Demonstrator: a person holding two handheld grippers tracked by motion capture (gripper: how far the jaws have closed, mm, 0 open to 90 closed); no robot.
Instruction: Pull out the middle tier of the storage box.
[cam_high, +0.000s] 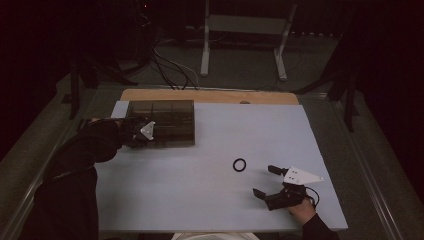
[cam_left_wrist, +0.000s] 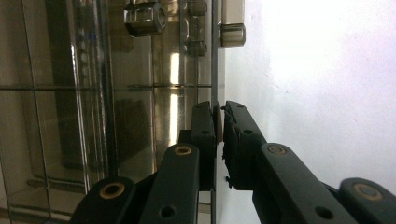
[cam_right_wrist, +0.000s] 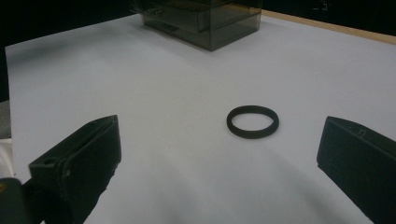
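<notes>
Closest to the person's edge of the table, the right gripper (cam_high: 265, 181) rests low on the pale blue tabletop (cam_high: 200, 190), held by a hand (cam_high: 301, 210) at the near right corner, its grey three-cornered plate on top. Its two black jaws stand wide apart with nothing between them. Just ahead of them, a little toward the middle of the table, a black ring (cam_high: 239, 165) lies flat on the surface, apart from both jaws; in the right gripper view the ring (cam_right_wrist: 252, 122) sits between and beyond the two jaw tips, nearer the right-hand one. Farther back on the left stands a smoky, see-through organizer box (cam_high: 165, 120) with divided compartments, set near the far left corner of the blue top, beyond which a strip of bare wood (cam_high: 210, 96) shows. The left gripper (cam_high: 146, 131) reaches in from a dark sleeve (cam_high: 95, 142) and meets the box at its near left side. In the left gripper view, the left gripper (cam_left_wrist: 219, 123) has its jaws drawn together on the thin upright edge of the box wall (cam_left_wrist: 214, 70), pads pressing on it from both sides. Through the tinted plastic, small metal pieces (cam_left_wrist: 144, 18) show in compartments toward the far end of the box. Dark floor, cables and a white stand lie beyond the table.
</notes>
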